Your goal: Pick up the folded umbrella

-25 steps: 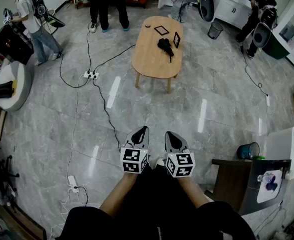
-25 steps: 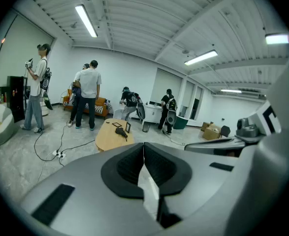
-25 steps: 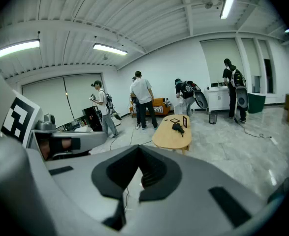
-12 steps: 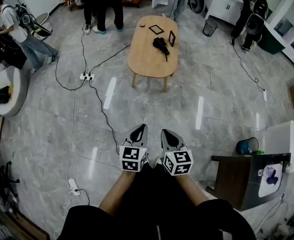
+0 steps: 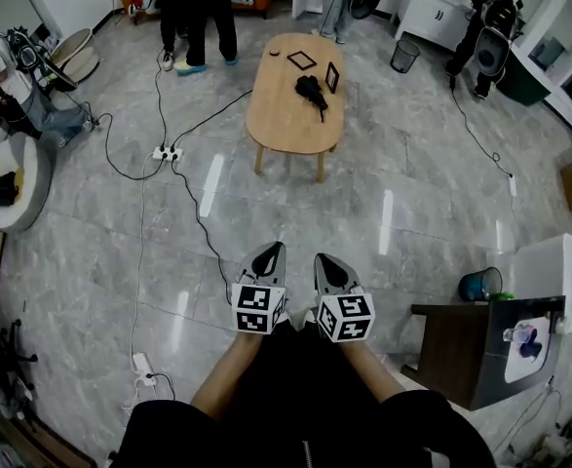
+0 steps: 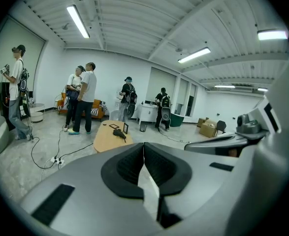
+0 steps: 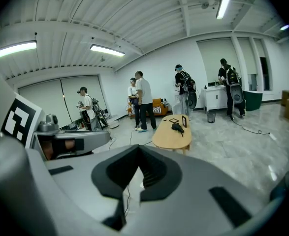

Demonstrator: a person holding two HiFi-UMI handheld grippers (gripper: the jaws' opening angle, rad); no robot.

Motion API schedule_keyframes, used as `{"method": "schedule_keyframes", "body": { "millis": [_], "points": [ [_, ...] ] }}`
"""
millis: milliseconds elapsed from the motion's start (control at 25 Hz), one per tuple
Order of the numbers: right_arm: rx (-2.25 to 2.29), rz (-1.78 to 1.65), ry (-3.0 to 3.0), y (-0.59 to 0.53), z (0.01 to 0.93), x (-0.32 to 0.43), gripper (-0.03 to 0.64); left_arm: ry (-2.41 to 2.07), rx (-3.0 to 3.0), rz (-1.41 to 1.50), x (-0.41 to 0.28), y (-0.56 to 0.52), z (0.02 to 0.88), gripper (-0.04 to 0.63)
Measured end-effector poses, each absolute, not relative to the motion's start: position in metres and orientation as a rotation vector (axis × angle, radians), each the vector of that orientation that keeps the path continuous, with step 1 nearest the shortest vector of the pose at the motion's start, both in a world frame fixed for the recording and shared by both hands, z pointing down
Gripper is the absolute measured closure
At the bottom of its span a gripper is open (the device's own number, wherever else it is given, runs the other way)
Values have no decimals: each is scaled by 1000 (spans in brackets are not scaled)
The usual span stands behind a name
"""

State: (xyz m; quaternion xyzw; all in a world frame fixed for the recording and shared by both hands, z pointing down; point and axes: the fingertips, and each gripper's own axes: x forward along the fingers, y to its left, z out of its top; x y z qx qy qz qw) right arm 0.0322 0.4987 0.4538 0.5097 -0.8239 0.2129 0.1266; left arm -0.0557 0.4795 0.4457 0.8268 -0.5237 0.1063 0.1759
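Both the left gripper [image 5: 277,252] and the right gripper [image 5: 323,259] are held with fingers [image 6: 122,168] shut on nothing. The folded umbrella [image 5: 311,90] is seen near the right edge of the surface [image 5: 281,125], well apart from them; the approach is judged unfinished, and fingers must be opened on arrival.

Oval wooden surface [image 5: 287,120] on a grey tiled floor [image 5: 402,183]. Near its far edge lies a flat black frame [image 5: 301,59]; an upright frame [image 5: 331,76] stands at the right edge. A white power strip [image 5: 166,151] with black cables lies on the floor off the left edge. 2 people [image 5: 208,8] stand beyond the far edge. A mesh bin [image 5: 400,57] stands off the far right; a blue bucket [image 5: 480,287] sits beside a dark cabinet [image 5: 461,349].
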Motion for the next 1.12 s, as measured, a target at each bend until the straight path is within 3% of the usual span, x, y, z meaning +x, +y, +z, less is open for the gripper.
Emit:
{"method": "schedule_keyframes", "body": {
  "millis": [680, 1120],
  "points": [
    [1516, 694, -2324, 503, 473, 55, 607, -1414, 2341, 333, -34, 475, 460, 580],
    [1516, 730, -2326, 448, 478, 63, 606, -1414, 2346, 352, -27, 424, 463, 580]
  ]
}}
